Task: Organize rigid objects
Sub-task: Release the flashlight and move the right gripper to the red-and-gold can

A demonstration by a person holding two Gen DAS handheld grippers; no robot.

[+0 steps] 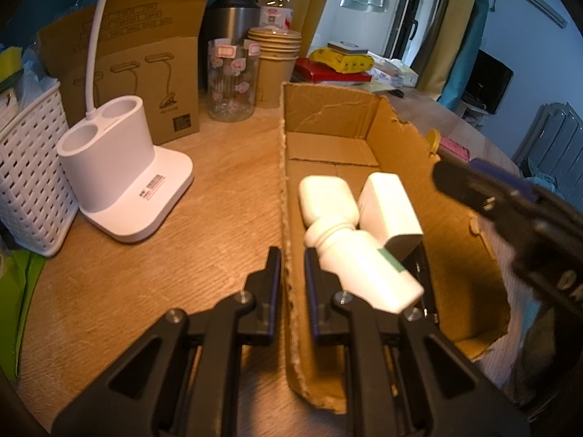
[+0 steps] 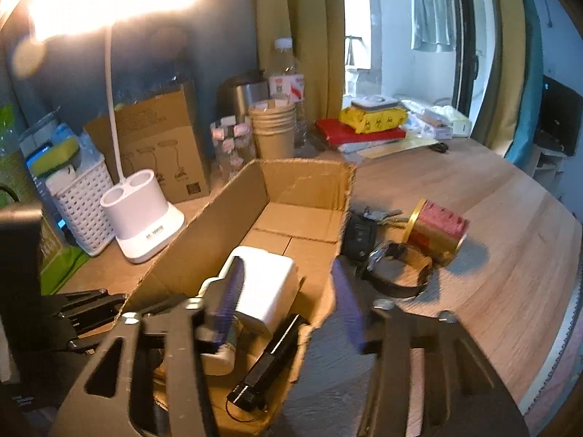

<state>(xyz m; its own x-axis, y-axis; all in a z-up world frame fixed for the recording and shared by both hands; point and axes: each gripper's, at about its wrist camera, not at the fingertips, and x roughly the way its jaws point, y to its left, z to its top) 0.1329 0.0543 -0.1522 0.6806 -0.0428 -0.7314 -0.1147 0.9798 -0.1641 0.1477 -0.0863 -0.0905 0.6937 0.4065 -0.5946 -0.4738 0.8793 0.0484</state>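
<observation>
White bottle lies on side in cardboard box, just right of left gripper, which pinches box's left wall. Right gripper spread wide over box's right wall, grasping nothing; white charger block between its fingers, untouched.

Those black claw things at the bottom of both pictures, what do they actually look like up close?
Each is a two-finger tool of matte black plastic. The left gripper has angular arms with triangular cut-outs, silver screw heads at the joints, and flat fingers faced with dark blue-purple ribbed pads. The right gripper is built the same, its purple pads blurred. Pale lettering marks its body in the left view. No cables, hands or sleeves show.
</observation>
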